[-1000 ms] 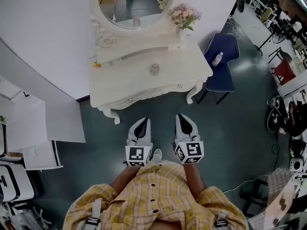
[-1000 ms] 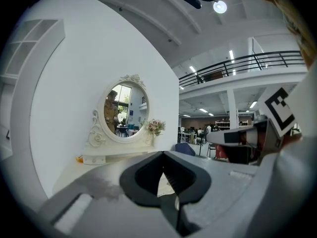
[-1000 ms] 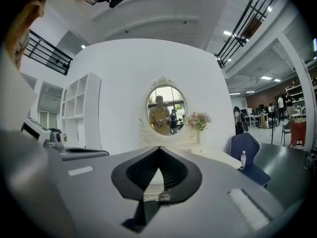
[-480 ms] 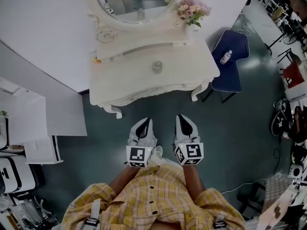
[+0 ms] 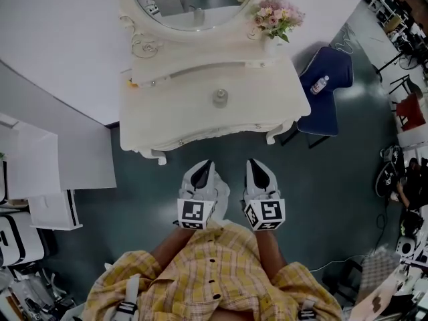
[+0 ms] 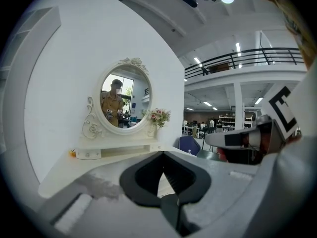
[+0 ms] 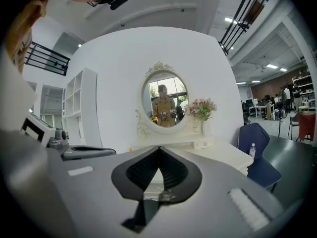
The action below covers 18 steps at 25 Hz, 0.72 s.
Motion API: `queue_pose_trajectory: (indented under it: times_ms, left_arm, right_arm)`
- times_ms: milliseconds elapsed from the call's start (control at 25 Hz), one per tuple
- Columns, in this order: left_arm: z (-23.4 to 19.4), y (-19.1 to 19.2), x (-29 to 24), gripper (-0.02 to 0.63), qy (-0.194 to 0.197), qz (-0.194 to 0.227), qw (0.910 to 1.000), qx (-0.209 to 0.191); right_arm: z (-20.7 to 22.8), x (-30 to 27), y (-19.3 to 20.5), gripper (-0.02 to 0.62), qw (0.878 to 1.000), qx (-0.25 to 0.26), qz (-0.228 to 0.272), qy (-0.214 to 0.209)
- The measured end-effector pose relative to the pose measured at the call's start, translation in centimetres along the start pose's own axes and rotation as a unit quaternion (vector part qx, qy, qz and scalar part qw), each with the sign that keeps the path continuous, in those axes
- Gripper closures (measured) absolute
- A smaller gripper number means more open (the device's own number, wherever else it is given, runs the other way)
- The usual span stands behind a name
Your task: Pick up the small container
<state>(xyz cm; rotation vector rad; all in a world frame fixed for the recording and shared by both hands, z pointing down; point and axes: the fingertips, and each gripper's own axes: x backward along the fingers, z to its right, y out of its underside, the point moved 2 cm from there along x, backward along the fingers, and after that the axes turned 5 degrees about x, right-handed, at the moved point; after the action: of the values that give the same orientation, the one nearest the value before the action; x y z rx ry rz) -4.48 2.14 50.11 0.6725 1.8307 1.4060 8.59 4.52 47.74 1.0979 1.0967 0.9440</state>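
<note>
a person in a yellow checked shirt [image 5: 214, 273] holds the left gripper [image 5: 208, 162] and right gripper [image 5: 253, 161] side by side over the dark floor [image 5: 321, 179], each with jaws pressed together and nothing between them. beyond, well apart from both, the small container [image 5: 220, 97] stands near the middle of a white dressing table [image 5: 167, 119]. farther back are an oval mirror [image 5: 190, 2] and flowers [image 5: 277, 15], with a blue chair [image 5: 338, 65] bearing a bottle [image 5: 320, 84] at the table's right.

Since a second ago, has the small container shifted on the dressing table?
No. The small container sits mid-tabletop, at the same spot behind the front edge of the dressing table; only the view has shifted.
</note>
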Motion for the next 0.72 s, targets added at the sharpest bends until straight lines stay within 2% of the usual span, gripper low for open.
queue_pose_trajectory:
  times_ms: [400, 720]
  left_arm:
    - [-2.8, -0.6, -6.1, 0.607, -0.019, -0.017, 0.9996, 0.01]
    - [-4.9, -0.4, -10.0, 0.606, -0.033, -0.032, 0.9988, 0.018]
  right_arm:
    - [2.7, -6.9, -0.1, 0.592, 1.0, -0.005, -0.021, -0.018]
    - [4.4, -10.4, 0.6, 0.592, 0.999, -0.008, -0.041, -0.025]
